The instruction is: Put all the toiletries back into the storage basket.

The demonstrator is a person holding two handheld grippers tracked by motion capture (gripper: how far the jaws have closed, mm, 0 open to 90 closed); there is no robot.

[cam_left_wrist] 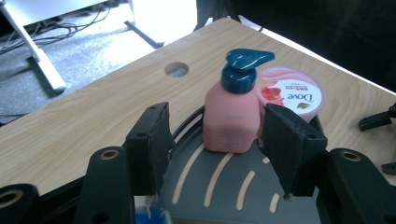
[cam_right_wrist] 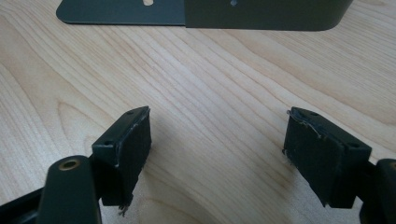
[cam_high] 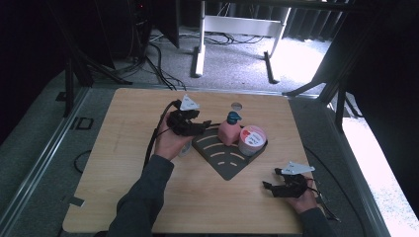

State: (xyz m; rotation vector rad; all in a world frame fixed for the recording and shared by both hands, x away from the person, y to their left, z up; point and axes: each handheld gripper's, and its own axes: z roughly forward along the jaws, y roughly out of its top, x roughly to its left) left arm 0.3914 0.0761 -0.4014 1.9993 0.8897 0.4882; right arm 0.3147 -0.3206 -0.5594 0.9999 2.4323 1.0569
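**benchnoob:** Running the rig remotely here. My left tool point(cam_high: 207, 124) sits just short of the pink pump bottle point(cam_left_wrist: 232, 114), which stands upright on the dark corner rack point(cam_high: 228, 163) near the middle of the bench point(cam_high: 123, 148). From the left gripper view the jaws stand apart with nothing pinched; the bottle is framed in the gap but farther off, no pad on it. How would you take it from here?

**gripgeek:** I'd go in level and aim the pads at the flat body of the bottle, below the blue pump head point(cam_left_wrist: 245, 67). Grabbing the pump looks like a good way to tip it. Watch the Dove tub point(cam_left_wrist: 290, 92) too: it sits right beside the bottle on the same rack, and your right-hand pad looks set to pass close to it. Slide in from the open side so you don't nudge the tub.

**benchnoob:** And my right tool point(cam_right_wrist: 217, 144)?

**gripgeek:** It's released, jaws wide over bare wood near the rack's front edge, holding nothing. I'd park it there, well apart. Close the left one slowly, then lift straight up so the bottle clears the rack's rim.
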